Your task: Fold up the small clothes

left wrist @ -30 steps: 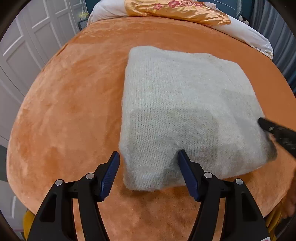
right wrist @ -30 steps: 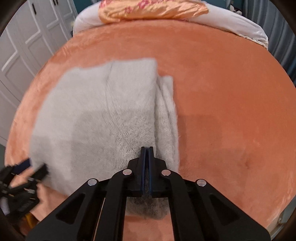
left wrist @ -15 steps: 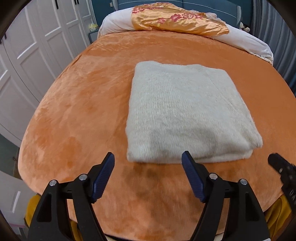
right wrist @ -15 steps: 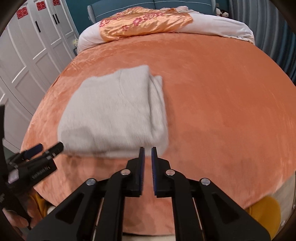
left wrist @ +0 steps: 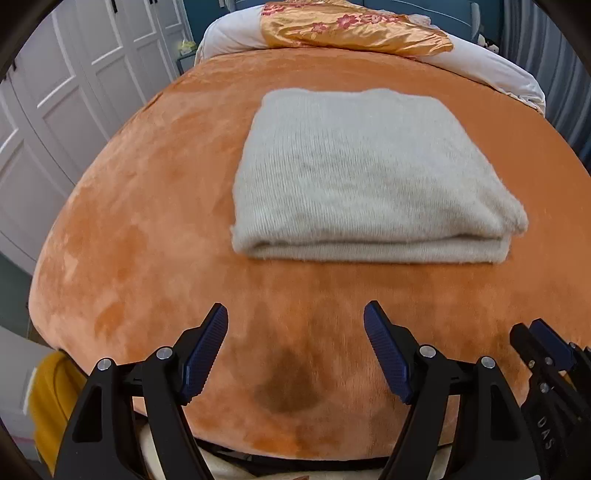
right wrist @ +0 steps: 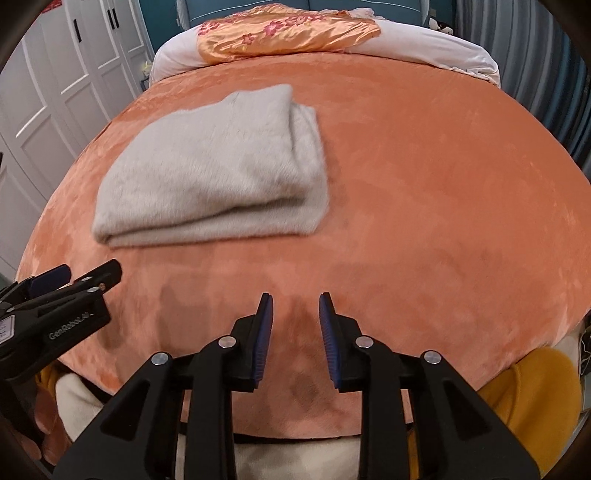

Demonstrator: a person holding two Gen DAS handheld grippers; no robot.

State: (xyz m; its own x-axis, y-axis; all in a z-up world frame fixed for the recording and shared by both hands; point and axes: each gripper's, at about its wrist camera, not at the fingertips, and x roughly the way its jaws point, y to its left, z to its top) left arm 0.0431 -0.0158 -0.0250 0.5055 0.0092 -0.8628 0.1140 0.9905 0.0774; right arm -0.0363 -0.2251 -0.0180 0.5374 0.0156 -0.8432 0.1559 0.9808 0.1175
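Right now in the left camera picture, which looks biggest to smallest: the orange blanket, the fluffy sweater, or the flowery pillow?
1. orange blanket
2. folded sweater
3. flowery pillow, though it lies farthest away, so its true size is unsure.

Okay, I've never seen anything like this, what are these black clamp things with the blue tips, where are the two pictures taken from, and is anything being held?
Those are hand-held tongs: a person carries one in each hand, and no robot arm is involved. Each carries a wide-angle camera looking forward along its two fingers, so one picture comes from the left tongs and the other from the right tongs. Each view also catches the other tongs at its edge. On the bed's orange blanket lies a folded pale knit garment, with a white pillow and a floral orange cloth at the far end. Nothing is held: the left tongs stand wide open, and the right ones have just been opening, empty.
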